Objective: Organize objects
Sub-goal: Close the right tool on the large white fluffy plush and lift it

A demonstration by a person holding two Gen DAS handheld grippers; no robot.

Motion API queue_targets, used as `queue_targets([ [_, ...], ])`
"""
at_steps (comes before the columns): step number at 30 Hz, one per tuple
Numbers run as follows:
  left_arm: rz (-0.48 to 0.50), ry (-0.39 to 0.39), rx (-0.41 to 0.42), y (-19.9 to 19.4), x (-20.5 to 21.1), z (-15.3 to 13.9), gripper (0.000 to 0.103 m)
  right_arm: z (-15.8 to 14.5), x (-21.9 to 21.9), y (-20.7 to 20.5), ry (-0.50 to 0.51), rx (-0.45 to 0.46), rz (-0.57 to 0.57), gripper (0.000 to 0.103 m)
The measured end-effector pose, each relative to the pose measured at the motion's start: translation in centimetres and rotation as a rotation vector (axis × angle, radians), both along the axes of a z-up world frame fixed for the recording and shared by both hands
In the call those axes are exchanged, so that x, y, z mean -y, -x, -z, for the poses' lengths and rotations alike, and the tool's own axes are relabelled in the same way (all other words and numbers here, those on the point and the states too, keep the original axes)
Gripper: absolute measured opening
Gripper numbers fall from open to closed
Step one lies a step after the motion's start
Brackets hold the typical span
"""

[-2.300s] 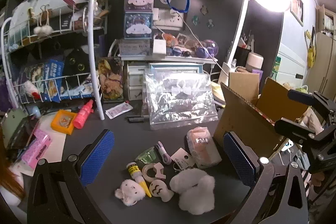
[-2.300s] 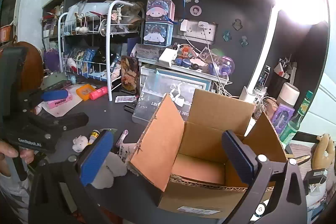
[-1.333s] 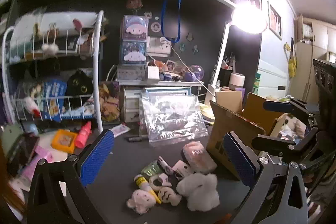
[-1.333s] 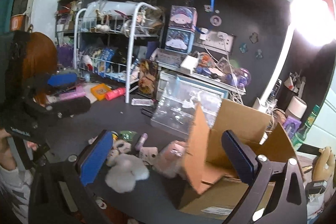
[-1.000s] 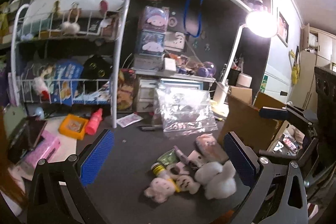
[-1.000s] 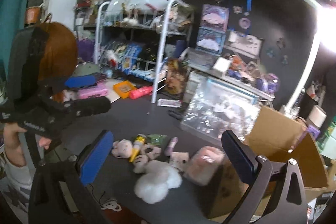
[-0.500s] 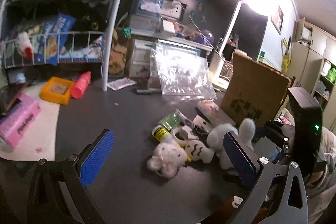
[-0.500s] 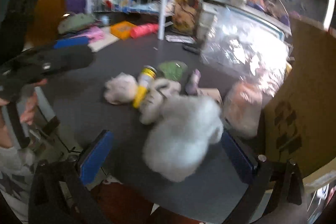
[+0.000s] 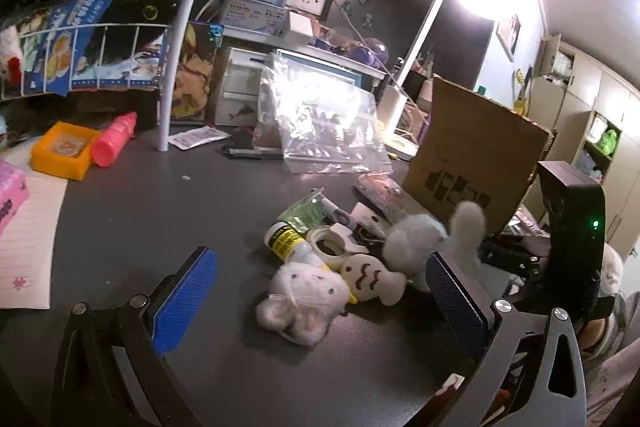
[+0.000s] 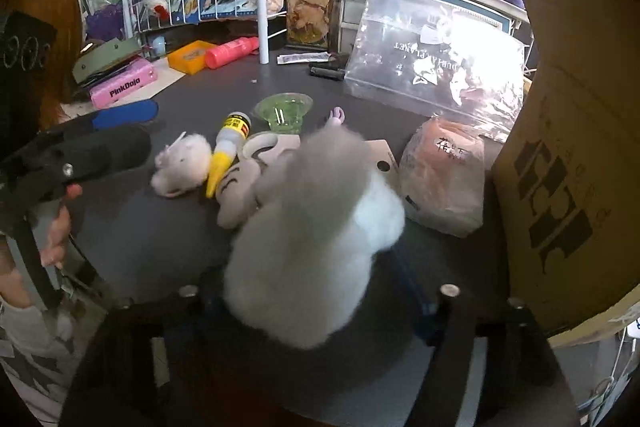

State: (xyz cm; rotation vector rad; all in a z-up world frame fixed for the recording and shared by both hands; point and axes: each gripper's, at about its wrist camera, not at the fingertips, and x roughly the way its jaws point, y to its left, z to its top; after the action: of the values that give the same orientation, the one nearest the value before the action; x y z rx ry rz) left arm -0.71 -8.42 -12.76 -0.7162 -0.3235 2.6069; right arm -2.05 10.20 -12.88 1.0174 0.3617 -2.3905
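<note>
Between the right tongs (image 10: 316, 291), low in the centre of the right wrist frame, sits the fluffy white plush (image 10: 316, 227): the blue pads are drawn in against its lower sides, so these tongs appear closed on it, though fur hides most of the contact. The plush rises up the frame away from the tongs, its long axis roughly along the fingers, its far end over the little heap on the dark worktop (image 10: 120, 223). Just right of it lies a pink wrapped packet (image 10: 444, 175), and beyond that, filling the right edge, the cardboard box (image 10: 576, 131) shows only its outer wall, so the opening is out of sight and must be above or behind. The coming move turns on that: the box lies to the right of the held plush, close by. Lower in the left wrist frame, the left tongs (image 9: 320, 299) hang wide and empty above the small white plush (image 9: 300, 301), the fish-shaped plush (image 9: 370, 277) and the yellow-labelled glue bottle (image 9: 286, 239), with the box (image 9: 472, 163) further off at right.
</note>
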Motion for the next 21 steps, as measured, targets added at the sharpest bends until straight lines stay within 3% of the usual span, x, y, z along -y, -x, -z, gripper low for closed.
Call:
queue_targets([
  [1,0.005,-0.002,-0.006,0.0,0.0,0.0,0.103,0.0,0.0,-0.2,0.005,-0.002,-0.006,0.047],
  [2,0.006,-0.001,-0.007,-0.1,0.0,0.0,0.103,-0.1,0.1,-0.4,0.002,-0.009,-0.005,0.045],
  [7,0.033,-0.007,-0.003,-0.1,-0.5,0.0,0.103,-0.2,0.2,-0.9,-0.003,-0.029,-0.008,0.044],
  [13,0.129,-0.024,-0.008,0.3,-2.4,-0.6,0.103,-1.7,0.3,-1.8,0.015,-0.089,-0.036,0.044],
  [21,0.225,-0.054,-0.029,1.7,-4.0,-2.8,0.103,-4.8,2.4,-2.6,0.047,-0.174,-0.171,0.044],
])
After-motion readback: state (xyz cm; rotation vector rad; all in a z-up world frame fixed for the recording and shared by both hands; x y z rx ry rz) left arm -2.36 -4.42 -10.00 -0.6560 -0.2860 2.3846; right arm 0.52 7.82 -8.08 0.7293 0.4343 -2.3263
